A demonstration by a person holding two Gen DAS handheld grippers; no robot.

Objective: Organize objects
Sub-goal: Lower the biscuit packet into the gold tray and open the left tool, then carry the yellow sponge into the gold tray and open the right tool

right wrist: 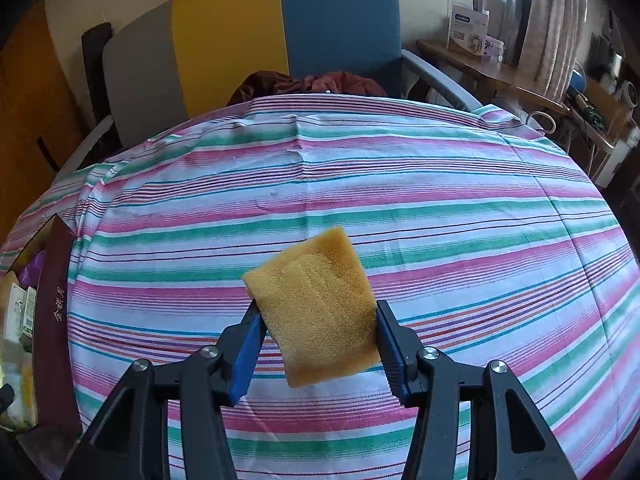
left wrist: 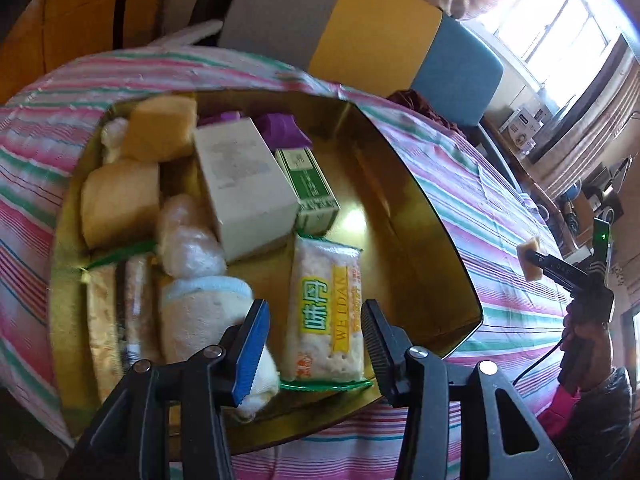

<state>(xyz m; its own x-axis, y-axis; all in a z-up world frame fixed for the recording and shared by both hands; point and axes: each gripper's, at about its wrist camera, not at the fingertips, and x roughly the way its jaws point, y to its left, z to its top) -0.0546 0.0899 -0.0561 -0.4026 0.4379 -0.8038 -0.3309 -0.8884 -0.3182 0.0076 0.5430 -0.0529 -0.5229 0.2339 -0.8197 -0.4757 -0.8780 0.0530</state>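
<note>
Between the closed fingers of the right gripper point(right wrist: 318, 350) sits a yellow sponge point(right wrist: 316, 308), held above the striped cloth point(right wrist: 440, 200), while the left gripper point(left wrist: 314, 350) hangs open over a biscuit packet point(left wrist: 326, 312) inside the gold tin point(left wrist: 420, 216).

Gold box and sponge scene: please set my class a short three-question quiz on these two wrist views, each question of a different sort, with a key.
1. True or false: the right gripper holds a yellow sponge above the striped cloth.
2. Multiple choice: the cracker packet with the yellow label lies
A. on the striped cloth
B. inside the gold box
C. on the blue chair
3. Fill in: the left gripper is ____ and holds nothing.

Key: 1 true; 2 B; 3 open.
</note>
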